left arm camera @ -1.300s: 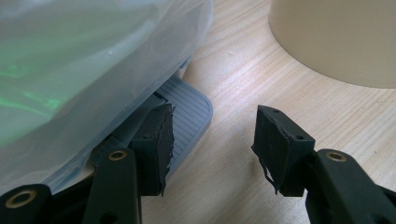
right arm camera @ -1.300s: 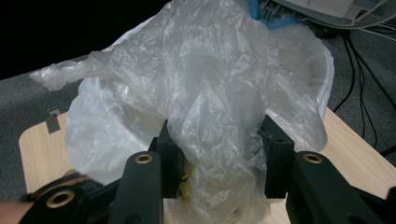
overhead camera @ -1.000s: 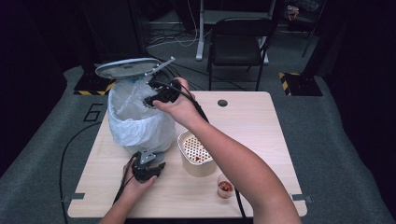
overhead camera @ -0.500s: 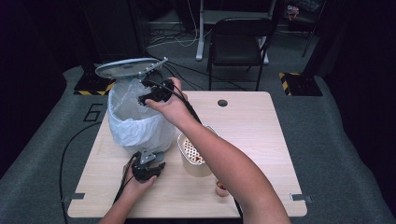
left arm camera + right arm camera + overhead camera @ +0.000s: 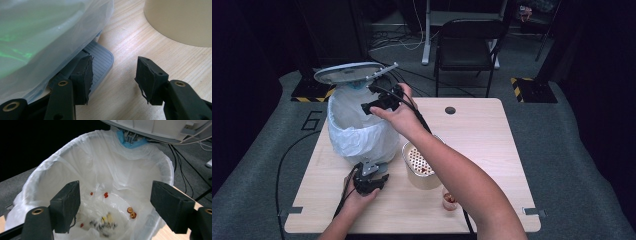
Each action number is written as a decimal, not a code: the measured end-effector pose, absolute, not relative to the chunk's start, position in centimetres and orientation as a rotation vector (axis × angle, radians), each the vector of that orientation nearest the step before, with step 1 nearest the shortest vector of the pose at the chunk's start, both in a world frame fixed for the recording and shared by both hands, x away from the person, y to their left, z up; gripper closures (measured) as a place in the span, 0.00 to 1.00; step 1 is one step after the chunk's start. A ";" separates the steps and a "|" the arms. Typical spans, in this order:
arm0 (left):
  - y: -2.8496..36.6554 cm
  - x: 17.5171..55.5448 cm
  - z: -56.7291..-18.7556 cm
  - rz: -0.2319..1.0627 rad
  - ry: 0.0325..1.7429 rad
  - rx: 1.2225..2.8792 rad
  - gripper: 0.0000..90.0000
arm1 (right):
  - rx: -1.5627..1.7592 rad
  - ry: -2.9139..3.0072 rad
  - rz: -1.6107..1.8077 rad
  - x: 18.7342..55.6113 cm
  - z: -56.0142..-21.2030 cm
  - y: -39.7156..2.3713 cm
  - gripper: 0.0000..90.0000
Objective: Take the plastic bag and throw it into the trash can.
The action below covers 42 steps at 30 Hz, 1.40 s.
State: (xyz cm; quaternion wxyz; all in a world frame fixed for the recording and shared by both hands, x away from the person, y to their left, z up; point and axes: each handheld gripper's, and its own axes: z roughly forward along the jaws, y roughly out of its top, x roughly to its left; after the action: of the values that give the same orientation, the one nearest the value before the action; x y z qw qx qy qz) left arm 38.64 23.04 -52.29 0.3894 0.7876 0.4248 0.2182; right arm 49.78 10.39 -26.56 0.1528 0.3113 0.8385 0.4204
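Note:
A pedal bin (image 5: pixel 362 132) lined with a white bag stands at the table's left, its grey lid (image 5: pixel 349 72) raised. My right gripper (image 5: pixel 368 107) hovers over the bin's mouth. Its jaws have just been opening and stand apart with nothing between them (image 5: pixel 115 202). Below them a blurred dark and yellow scrap (image 5: pixel 103 223) lies among red fruit bits (image 5: pixel 132 213) in the bag. My left gripper (image 5: pixel 369 175) is low at the bin's foot, jaws apart over bare wood (image 5: pixel 113 67), with its left jaw resting on the grey ribbed pedal (image 5: pixel 100 60).
A beige pot (image 5: pixel 422 167) with a perforated insert stands right of the bin, under my right forearm; its wall shows ahead of the left gripper (image 5: pixel 180 20). A small cup (image 5: pixel 449 200) of red pieces sits near the front edge. A chair (image 5: pixel 467 45) stands beyond the table (image 5: pixel 502 135).
My right hand has shifted slightly left, farther over the bin's mouth. The left hand has stayed at the pedal and the lid has stayed up.

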 end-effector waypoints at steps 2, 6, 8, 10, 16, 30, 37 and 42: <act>23.1 38.6 -52.3 0.553 1.080 2.007 0.53 | 0.882 2.407 1.220 49.4 -26.3 9.8 0.27; 23.0 38.6 -52.3 0.554 1.082 2.002 0.53 | 0.866 2.414 1.205 48.7 -26.3 8.9 0.27; 23.3 38.6 -52.1 0.539 1.068 2.040 0.53 | 0.853 2.414 1.180 48.2 -26.4 7.6 0.27; 23.4 38.6 -51.9 0.524 1.062 2.060 0.53 | 0.869 2.407 1.188 48.1 -26.4 7.2 0.27; 23.2 38.6 -52.1 0.531 1.077 2.026 0.53 | 0.866 2.386 1.198 47.4 -26.5 4.6 0.27; 23.6 38.8 -51.9 0.546 1.042 2.078 0.53 | 0.857 2.384 1.222 45.1 -28.2 -1.1 0.26; 23.4 38.7 -52.0 0.537 1.064 2.056 0.53 | 0.853 2.374 1.255 43.7 -29.5 -3.6 0.27; 23.4 38.7 -52.0 0.538 1.056 2.061 0.53 | 0.839 2.381 1.258 42.2 -30.9 -5.7 0.29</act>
State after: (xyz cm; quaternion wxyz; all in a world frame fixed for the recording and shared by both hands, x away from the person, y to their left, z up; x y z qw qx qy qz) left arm 38.66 23.42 -52.00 0.3729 0.8043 0.4122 0.2101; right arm 42.19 -5.71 -30.86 0.1600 0.2937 0.8333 0.4402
